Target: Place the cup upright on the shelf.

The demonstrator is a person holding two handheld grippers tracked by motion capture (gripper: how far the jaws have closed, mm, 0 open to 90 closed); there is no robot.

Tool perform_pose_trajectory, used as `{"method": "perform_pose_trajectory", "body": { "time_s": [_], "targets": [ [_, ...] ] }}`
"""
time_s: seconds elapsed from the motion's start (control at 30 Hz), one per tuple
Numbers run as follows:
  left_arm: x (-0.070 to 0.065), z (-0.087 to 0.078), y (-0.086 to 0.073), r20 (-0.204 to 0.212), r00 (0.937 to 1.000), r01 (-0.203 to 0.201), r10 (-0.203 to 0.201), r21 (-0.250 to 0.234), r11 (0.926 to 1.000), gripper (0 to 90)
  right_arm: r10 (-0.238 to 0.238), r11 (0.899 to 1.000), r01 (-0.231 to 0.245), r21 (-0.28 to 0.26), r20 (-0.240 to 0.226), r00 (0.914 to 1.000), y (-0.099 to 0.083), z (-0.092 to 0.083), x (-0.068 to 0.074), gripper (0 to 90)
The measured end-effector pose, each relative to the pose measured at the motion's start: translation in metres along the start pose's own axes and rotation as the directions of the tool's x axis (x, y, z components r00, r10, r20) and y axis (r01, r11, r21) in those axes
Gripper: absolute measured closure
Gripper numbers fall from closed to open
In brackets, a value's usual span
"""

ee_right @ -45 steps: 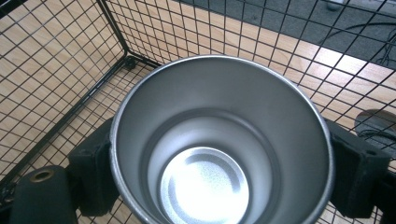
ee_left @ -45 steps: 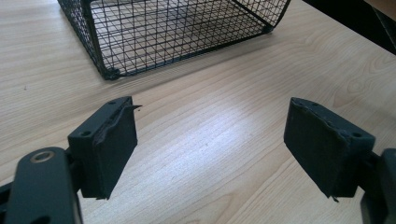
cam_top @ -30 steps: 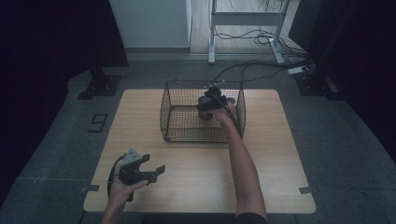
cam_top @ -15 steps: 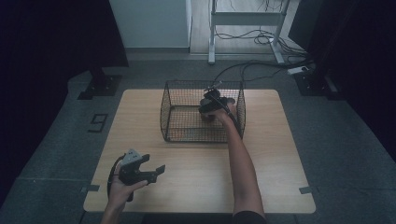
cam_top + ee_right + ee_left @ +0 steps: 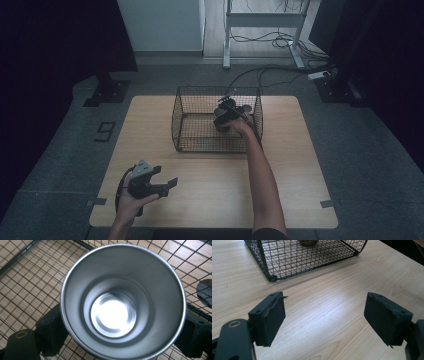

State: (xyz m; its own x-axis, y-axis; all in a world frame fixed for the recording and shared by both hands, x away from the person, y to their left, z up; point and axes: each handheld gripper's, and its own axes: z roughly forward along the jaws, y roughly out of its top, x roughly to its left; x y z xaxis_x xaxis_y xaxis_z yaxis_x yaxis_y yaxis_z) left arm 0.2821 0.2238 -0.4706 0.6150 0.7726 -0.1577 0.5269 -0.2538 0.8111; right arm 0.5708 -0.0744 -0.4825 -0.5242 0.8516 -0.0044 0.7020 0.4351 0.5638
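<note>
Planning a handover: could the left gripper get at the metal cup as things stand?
Probably not easily: the left gripper sits at the table's near edge, jaws open, while the right gripper holds the metal cup over the wire basket.

A shiny metal cup (image 5: 122, 302), empty and mouth-up, sits clamped between the right tongs (image 5: 120, 332), their black pads against its two sides, over the floor of a black wire basket (image 5: 195, 125) on the tabletop

A wire basket (image 5: 200, 120) stood at the table's (image 5: 300, 165) far middle; a cup (image 5: 122, 300) sat inside its right part, the left tongs (image 5: 167, 184) near the front-left edge.
</note>
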Motion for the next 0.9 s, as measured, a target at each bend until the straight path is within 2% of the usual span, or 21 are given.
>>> {"method": "perform_pose_trajectory", "body": {
  "time_s": [0.17, 0.23, 0.27, 0.33, 0.47, 0.5, 0.6, 0.83, 0.9],
  "targets": [
    [0.001, 0.0, 0.0, -0.001, 1.0, 0.002, -0.002, -0.001, 1.0, 17.5, 0.011, 1.0, -0.011, -0.018, 0.003, 0.9999, 0.0, -0.003, -0.002, 10.7],
    [0.001, 0.0, 0.0, -0.003, 1.0, 0.002, -0.002, 0.0, 1.0, 17.5, 0.021, 0.999, -0.021, -0.04, 0.007, 0.9998, 0.001, -0.005, -0.003, 6.8],
    [0.001, 0.0, 0.0, -0.003, 1.0, 0.003, -0.003, 0.0, 1.0, 17.5, 0.039, 0.997, -0.039, -0.069, -0.002, 0.9992, 0.001, -0.009, -0.004, 4.7],
    [0.001, -0.001, 0.0, -0.003, 1.0, 0.003, -0.003, -0.002, 1.0, 17.5, 0.044, 0.996, -0.045, -0.08, -0.005, 0.999, 0.001, -0.01, -0.004, 3.9],
    [0.001, 0.0, 0.0, -0.004, 1.0, 0.004, -0.004, -0.003, 1.0, 17.5, 0.062, 0.987, -0.064, -0.149, -0.016, 0.998, 0.003, -0.023, -0.006, 3.1],
    [0.001, -0.001, 0.0, -0.004, 1.0, 0.004, -0.004, -0.002, 1.0, 17.5, 0.071, 0.981, -0.075, -0.176, -0.028, 0.9971, 0.004, -0.03, -0.005, 2.9],
    [0.001, -0.002, 0.001, -0.006, 1.0, 0.005, -0.005, -0.007, 1.0, 17.5, 0.08, 0.977, -0.086, -0.196, -0.034, 0.9962, 0.004, -0.036, -0.005, 2.9],
    [0.001, -0.003, 0.001, -0.015, 0.9999, 0.005, -0.005, -0.009, 0.9999, 17.5, 0.065, 0.97, -0.072, -0.233, -0.039, 0.9971, 0.0, -0.052, 0.001, 6.4],
    [0.001, -0.004, 0.001, -0.016, 0.9999, 0.003, -0.003, -0.009, 1.0, 17.5, 0.069, 0.965, -0.079, -0.25, -0.046, 0.9965, -0.003, -0.057, 0.003, 7.8]
  ]
}}
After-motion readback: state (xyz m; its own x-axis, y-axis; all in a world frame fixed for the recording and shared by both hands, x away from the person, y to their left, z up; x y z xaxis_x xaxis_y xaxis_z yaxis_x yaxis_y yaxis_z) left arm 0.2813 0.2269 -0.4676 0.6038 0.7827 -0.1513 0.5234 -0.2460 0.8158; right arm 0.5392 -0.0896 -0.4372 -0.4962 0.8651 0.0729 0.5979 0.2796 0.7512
